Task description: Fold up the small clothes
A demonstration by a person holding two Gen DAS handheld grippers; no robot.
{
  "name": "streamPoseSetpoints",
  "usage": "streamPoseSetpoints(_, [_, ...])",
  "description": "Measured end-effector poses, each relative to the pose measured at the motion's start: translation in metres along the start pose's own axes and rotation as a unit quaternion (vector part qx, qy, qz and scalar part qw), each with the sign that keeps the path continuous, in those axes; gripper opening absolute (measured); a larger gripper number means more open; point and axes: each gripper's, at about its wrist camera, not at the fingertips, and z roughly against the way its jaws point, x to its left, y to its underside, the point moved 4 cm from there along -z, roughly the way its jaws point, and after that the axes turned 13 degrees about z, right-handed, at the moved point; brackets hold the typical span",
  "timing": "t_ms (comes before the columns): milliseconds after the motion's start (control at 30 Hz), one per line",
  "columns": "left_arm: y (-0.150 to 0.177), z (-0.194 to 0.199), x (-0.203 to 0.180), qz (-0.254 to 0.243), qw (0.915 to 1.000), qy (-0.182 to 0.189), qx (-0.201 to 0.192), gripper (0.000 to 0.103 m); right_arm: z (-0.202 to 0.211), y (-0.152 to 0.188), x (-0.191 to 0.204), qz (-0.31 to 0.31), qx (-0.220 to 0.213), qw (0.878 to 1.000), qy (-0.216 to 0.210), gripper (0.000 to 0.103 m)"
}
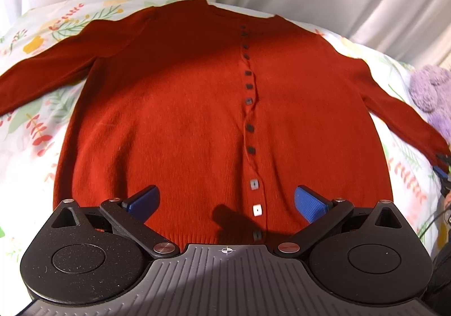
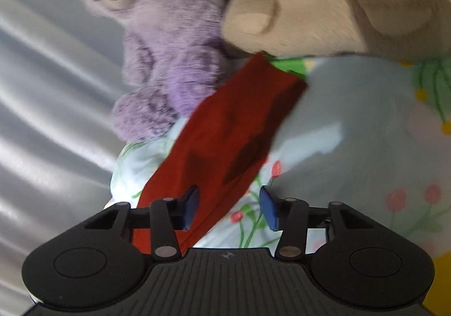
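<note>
Red cardigan [image 1: 180,107] is lying flat, buttoned, on the floral sheet [image 1: 31,124]; you are hovering the left gripper [image 1: 225,200] released over its hem while the right gripper [image 2: 228,206], part-closed but not yet pinching, is straddling the sleeve cuff [image 2: 225,141] at 4 o'clock near the purple plush [image 2: 169,48]—next, clench and carry it toward 10.

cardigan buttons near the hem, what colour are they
Pale white or silvery, unlike the dark ones higher up; buttons on the cardigan show best in the left wrist view.

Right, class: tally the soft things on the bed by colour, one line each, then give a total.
Red cardigan: 1
Purple plush toy: 1
Beige plush toy: 1
Total: 3
</note>
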Motion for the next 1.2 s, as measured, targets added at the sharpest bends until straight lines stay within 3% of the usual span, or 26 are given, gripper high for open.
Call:
streamPoseSetpoints(133, [-0.016, -0.006, -0.002, 0.013, 0.9996, 0.024, -0.008, 0.103, -0.018, -0.011, -0.006, -0.025, -0.017, 0.999, -0.012, 0.021])
streamPoseSetpoints(200, [-0.026, -0.007, -0.003, 0.021, 0.9989, 0.04, -0.015, 0.103, -0.019, -0.014, -0.005, -0.009, -0.023, 1.0, 0.0, 0.012])
streamPoseSetpoints(267, [-0.036, -0.008, -0.005, 0.021, 0.998, 0.055, -0.025, 0.103, -0.013, -0.018, 0.008, 0.052, -0.038, 0.997, 0.035, 0.009])
streamPoseSetpoints(333, [-0.047, -0.009, -0.009, 0.018, 0.9964, 0.075, -0.037, 0.103, -0.001, -0.017, 0.039, 0.147, -0.067, 0.985, 0.056, 0.007])
streamPoseSetpoints(400, [-0.059, -0.013, -0.013, 0.025, 0.9938, 0.099, -0.044, 0.103, 0.018, -0.009, 0.082, 0.218, -0.098, 0.971, 0.019, 0.007])
streamPoseSetpoints(433, [-0.065, -0.017, -0.015, 0.032, 0.9916, 0.119, -0.039, 0.103, 0.028, 0.0, 0.109, 0.258, -0.106, 0.96, -0.018, 0.007])
streamPoseSetpoints(500, [-0.076, -0.029, -0.015, 0.057, 0.9843, 0.166, -0.021, 0.103, 0.049, 0.031, 0.165, 0.342, -0.101, 0.927, -0.121, 0.007])
streamPoseSetpoints(600, [-0.086, -0.052, -0.007, 0.095, 0.973, 0.21, -0.008, 0.103, 0.074, 0.1, 0.23, 0.458, -0.054, 0.847, -0.264, 0.008])
streamPoseSetpoints(667, [-0.087, -0.068, 0.002, 0.113, 0.9721, 0.206, 0.003, 0.102, 0.078, 0.145, 0.25, 0.517, -0.01, 0.798, -0.308, 0.014])
streamPoseSetpoints(733, [-0.086, -0.083, 0.009, 0.119, 0.9716, 0.204, 0.019, 0.095, 0.074, 0.18, 0.253, 0.558, 0.022, 0.774, -0.3, 0.021])
streamPoseSetpoints(767, [-0.085, -0.089, 0.011, 0.121, 0.9716, 0.201, 0.028, 0.092, 0.07, 0.19, 0.251, 0.569, 0.034, 0.77, -0.287, 0.022])
streamPoseSetpoints(833, [-0.083, -0.099, 0.013, 0.129, 0.9684, 0.208, 0.049, 0.085, 0.062, 0.198, 0.24, 0.564, 0.066, 0.777, -0.272, 0.022])
streamPoseSetpoints(1000, [-0.085, -0.119, 0.009, 0.145, 0.9583, 0.231, 0.085, 0.062, 0.053, 0.193, 0.213, 0.504, 0.128, 0.819, -0.242, 0.023])
streamPoseSetpoints(1067, [-0.085, -0.126, 0.005, 0.138, 0.9583, 0.227, 0.105, 0.06, 0.052, 0.191, 0.206, 0.483, 0.141, 0.832, -0.234, 0.023])
streamPoseSetpoints(1167, [-0.086, -0.128, 0.002, 0.121, 0.966, 0.209, 0.094, 0.032, 0.061, 0.195, 0.193, 0.452, 0.158, 0.847, -0.231, 0.023])
streamPoseSetpoints(1200, [-0.087, -0.13, 0.001, 0.12, 0.9665, 0.206, 0.095, 0.009, 0.062, 0.196, 0.19, 0.441, 0.162, 0.852, -0.23, 0.023])
